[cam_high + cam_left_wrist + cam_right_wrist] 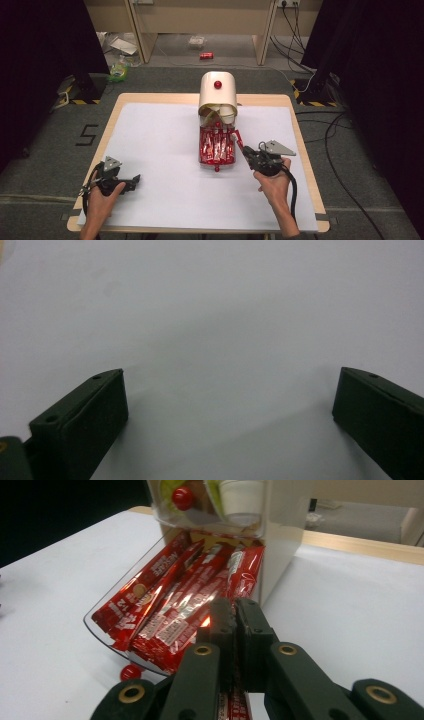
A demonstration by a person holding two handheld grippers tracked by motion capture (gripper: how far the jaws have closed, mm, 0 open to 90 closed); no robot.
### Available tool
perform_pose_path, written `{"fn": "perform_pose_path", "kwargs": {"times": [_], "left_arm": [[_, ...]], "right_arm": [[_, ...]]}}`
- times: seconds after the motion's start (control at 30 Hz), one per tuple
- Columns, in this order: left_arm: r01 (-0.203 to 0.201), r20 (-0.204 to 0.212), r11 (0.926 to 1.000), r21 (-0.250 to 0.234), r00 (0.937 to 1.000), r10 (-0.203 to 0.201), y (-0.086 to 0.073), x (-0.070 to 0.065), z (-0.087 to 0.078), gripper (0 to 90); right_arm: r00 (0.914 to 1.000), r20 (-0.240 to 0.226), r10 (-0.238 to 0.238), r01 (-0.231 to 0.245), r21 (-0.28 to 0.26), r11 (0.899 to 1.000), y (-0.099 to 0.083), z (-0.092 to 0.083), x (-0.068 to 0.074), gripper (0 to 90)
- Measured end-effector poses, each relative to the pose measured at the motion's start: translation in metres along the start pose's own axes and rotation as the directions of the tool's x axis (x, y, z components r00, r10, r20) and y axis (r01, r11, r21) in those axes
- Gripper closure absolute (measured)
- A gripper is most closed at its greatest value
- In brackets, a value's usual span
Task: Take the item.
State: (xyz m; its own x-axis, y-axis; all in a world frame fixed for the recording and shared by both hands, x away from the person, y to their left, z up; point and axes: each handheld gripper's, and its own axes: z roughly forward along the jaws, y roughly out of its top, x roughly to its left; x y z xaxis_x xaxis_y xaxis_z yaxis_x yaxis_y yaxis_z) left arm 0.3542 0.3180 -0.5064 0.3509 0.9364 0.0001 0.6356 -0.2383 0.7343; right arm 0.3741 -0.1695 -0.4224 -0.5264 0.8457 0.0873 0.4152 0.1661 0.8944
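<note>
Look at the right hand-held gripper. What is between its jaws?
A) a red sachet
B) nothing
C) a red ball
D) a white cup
A: in the right gripper view, the right hand-held gripper has its jaws shut on a red sachet, drawn from the clear drawer full of sachets.

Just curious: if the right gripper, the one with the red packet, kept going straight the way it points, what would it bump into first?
Probably the red sachets in the open clear drawer; depth is hard to judge.
</note>
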Motion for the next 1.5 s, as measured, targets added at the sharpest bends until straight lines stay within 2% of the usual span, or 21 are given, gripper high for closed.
{"fn": "perform_pose_path", "kwargs": {"times": [0.33, 0.77, 1.17, 1.5], "left_arm": [[-0.002, -0.001, 1.0, 0.0, 1.0, 0.002, 0.0, 0.0, 0.0, 0.5], [-0.001, 0.0, 1.0, 0.0, 1.0, 0.001, 0.0, 0.0, 0.0, 0.6], [-0.001, 0.0, 1.0, 0.0, 1.0, 0.001, 0.0, 0.0, 0.0, 0.5], [0.001, 0.002, 1.0, 0.002, 1.0, -0.001, 0.0, 0.0, 0.0, 0.6]], "right_arm": [[0.998, 0.056, 0.028, -0.028, -0.01, 1.0, -0.005, -0.013, -0.022, 87.1], [0.9896, 0.126, 0.069, -0.069, 0.001, 0.998, -0.019, -0.019, -0.049, 87.1], [0.9795, 0.177, 0.095, -0.101, 0.025, 0.995, -0.034, -0.019, -0.066, 87.0], [0.9736, 0.202, 0.106, -0.117, 0.044, 0.992, -0.043, -0.015, -0.074, 87.1]]}}
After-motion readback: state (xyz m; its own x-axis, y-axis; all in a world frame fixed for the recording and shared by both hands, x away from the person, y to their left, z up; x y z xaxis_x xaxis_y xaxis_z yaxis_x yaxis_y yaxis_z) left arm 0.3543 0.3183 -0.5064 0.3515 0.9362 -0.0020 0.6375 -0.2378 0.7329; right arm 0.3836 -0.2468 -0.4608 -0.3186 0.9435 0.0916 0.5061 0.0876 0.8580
